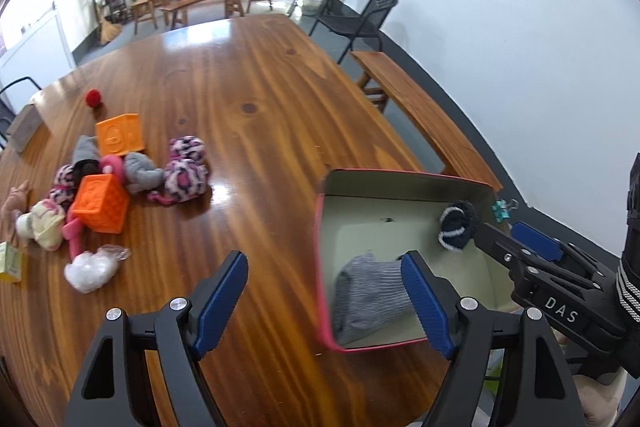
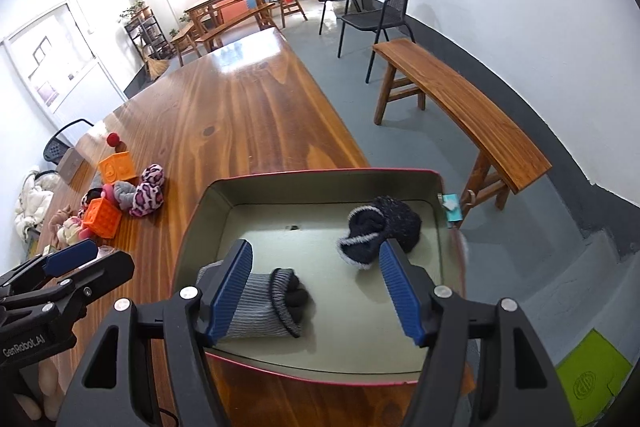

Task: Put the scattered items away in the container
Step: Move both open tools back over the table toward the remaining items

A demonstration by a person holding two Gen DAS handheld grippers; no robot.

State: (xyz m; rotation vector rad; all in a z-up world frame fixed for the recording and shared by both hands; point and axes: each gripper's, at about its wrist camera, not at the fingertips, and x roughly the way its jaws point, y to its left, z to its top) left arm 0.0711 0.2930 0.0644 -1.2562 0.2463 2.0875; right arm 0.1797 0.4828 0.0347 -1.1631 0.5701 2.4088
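From our left wrist view, our left tool [image 1: 322,301] hangs with its jaws apart and nothing between them, straddling the near left wall of the red-rimmed container [image 1: 326,187] on the wooden tabletop [image 1: 240,87]. Inside lie a grey ribbed sock [image 1: 368,291] and a dark rolled sock [image 1: 458,225]. Well apart to the left, a scattered pile waits: two orange cubes [image 1: 102,203], pink leopard-print socks [image 1: 186,171], a grey bundle [image 1: 140,175], a cream toy [image 1: 44,223], a clear plastic wad [image 1: 92,267] and a red ball [image 1: 93,97]. From our right wrist view, our right tool [image 2: 316,289] hovers over the container [image 2: 320,175], its jaws apart and empty, the grey ribbed sock [image 2: 260,311] and dark rolled sock [image 2: 384,223] resting below. We judge the tidying just begun: two items in, most still out.
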